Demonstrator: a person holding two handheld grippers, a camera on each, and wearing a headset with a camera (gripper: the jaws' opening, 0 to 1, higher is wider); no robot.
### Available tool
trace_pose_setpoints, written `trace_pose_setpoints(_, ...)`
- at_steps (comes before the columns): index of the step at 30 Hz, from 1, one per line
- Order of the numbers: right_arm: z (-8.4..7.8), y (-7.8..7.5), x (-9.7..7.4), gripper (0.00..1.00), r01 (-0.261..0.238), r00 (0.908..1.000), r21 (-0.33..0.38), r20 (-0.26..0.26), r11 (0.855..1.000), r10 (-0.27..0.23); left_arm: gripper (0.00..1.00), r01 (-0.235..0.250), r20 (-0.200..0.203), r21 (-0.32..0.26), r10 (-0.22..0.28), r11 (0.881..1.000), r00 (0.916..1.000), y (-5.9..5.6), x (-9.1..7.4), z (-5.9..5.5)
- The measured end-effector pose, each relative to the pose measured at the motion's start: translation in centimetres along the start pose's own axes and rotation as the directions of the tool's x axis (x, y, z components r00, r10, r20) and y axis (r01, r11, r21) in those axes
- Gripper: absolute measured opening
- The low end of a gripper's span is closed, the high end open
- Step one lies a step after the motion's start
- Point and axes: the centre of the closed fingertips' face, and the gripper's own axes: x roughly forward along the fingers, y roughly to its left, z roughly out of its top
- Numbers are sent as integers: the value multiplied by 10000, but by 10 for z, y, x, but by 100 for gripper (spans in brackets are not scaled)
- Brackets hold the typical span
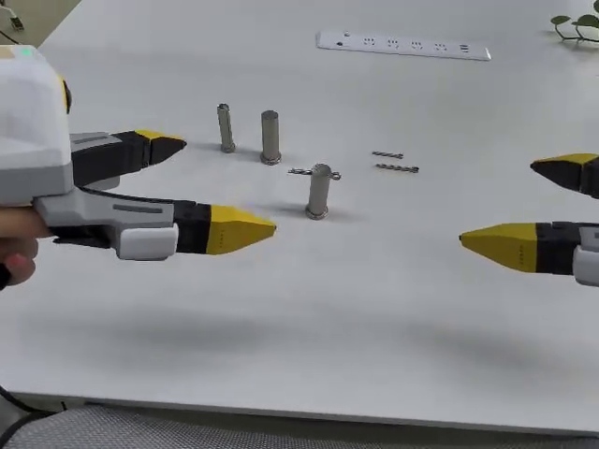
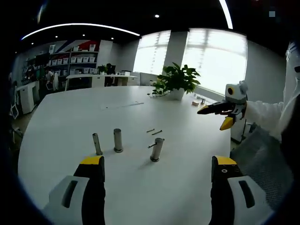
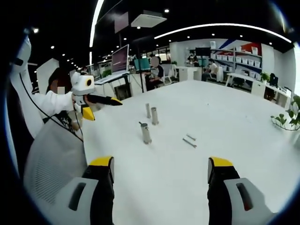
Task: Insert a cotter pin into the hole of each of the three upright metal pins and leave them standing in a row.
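Left gripper: here it is, the left gripper (image 1: pixel 229 184), low over the white table (image 1: pixel 309 337), jaws spread wide and nothing between them.
Right gripper: the right gripper (image 1: pixel 496 203) comes in from the opposite side, jaws parted as well and carrying nothing. It is well apart from the left one, and the two sets of tips point toward each other.
Nearest metal pin: the nearest metal pin (image 1: pixel 318 192) stands upright just ahead of the left gripper's tips. It sits between the two grippers, closer to the left one.
Cotter pin: a cotter pin (image 1: pixel 301 172) runs crosswise through the top of that pin, its long end sticking out toward the left gripper.
Farther pins: the two farther metal pins (image 1: pixel 270 137) stand upright side by side, beyond the left gripper's far jaw, close together but apart.
Loose pins: two loose cotter pins (image 1: pixel 397 168) lie flat on the table beyond the gap between the grippers, toward the right gripper's side.
Far edge: a white power strip (image 1: pixel 402 45) lies well beyond both grippers, and a plant (image 1: pixel 578 26) sits past the right gripper at the corner.
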Motion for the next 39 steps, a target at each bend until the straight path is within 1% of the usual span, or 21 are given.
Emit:
trace_pose_setpoints(3,-2,1,-3,83,34,10000,85,7,10000,-34,92,-44,134,-66,45,10000,9999,5,0,6)
trace_pose_setpoints(4,-3,2,-4,85,83,10000,112,-11,9999,-83,92,-74,175,-1,74,10000,9998,7,1,9)
trace_pose_setpoints(7,-8,1,-6,88,248,9995,237,-186,9994,-244,91,-130,182,116,128,9998,9998,10,3,13)
trace_pose_setpoints(10,-12,-2,-8,92,492,9984,268,-292,9984,-484,90,-211,327,42,209,9998,9992,16,7,20)
trace_pose_setpoints(12,-13,-1,-9,94,545,9983,285,-225,9981,-539,88,-282,373,-57,284,9996,9989,19,10,23)
trace_pose_setpoints(14,-13,1,-10,97,552,9984,441,-123,9975,-547,85,-357,367,-141,362,9993,9987,20,14,24)
trace_pose_setpoints(15,-14,2,-11,98,529,9986,454,-43,9976,-528,84,-619,474,30,617,9981,9970,24,17,27)
trace_pose_setpoints(17,-16,4,-12,98,554,9985,586,-15,9967,-554,83,-670,366,35,668,9977,9971,25,22,26)
trace_pose_setpoints(19,-19,3,-12,98,667,9978,699,-30,9953,-667,79,-627,350,-146,632,9979,9974,34,28,27)
trace_pose_setpoints(21,-22,4,-13,98,713,9975,806,-43,9942,-712,75,-704,367,-63,706,9975,9968,35,34,29)
trace_pose_setpoints(23,-23,3,-14,98,771,9970,868,-53,9932,-769,74,-839,496,-203,849,9963,9952,39,39,33)
trace_pose_setpoints(24,-24,3,-15,98,833,9965,921,-42,9923,-832,74,-1004,620,-297,1021,9945,9928,43,42,36)
trace_pose_setpoints(26,-24,2,-16,98,857,9963,995,-8,9913,-860,74,-1021,841,-577,1067,9931,9907,45,45,41)
trace_pose_setpoints(28,-25,1,-18,97,946,9955,1057,-22,9899,-949,72,-1161,962,-673,1223,9910,9878,50,50,46)
trace_pose_setpoints(31,-26,0,-19,97,993,9950,1140,1,9885,-999,69,-1382,897,-599,1432,9886,9856,56,56,47)
trace_pose_setpoints(34,-28,-1,-20,96,1021,9946,1244,38,9870,-1033,62,-1527,751,-338,1549,9877,9851,63,64,46)
trace_pose_setpoints(35,-28,-1,-20,96,1031,9945,1263,29,9866,-1043,61,-1550,717,-301,1568,9875,9850,62,68,46)
trace_pose_setpoints(36,-29,0,-20,96,1030,9946,1271,18,9865,-1040,59,-1563,683,-291,1579,9873,9851,63,70,46)
trace_pose_setpoints(37,-30,0,-20,96,1026,9946,1272,1,9866,-1034,54,-1535,649,-280,1551,9877,9858,65,73,45)
trace_pose_setpoints(38,-30,0,-20,96,1024,9947,1273,-9,9866,-1031,51,-1497,650,-266,1512,9884,9864,64,74,44)
trace_pose_setpoints(39,-31,0,-21,95,1012,9948,1286,-36,9865,-1016,47,-1376,592,-224,1387,9902,9886,63,79,43)
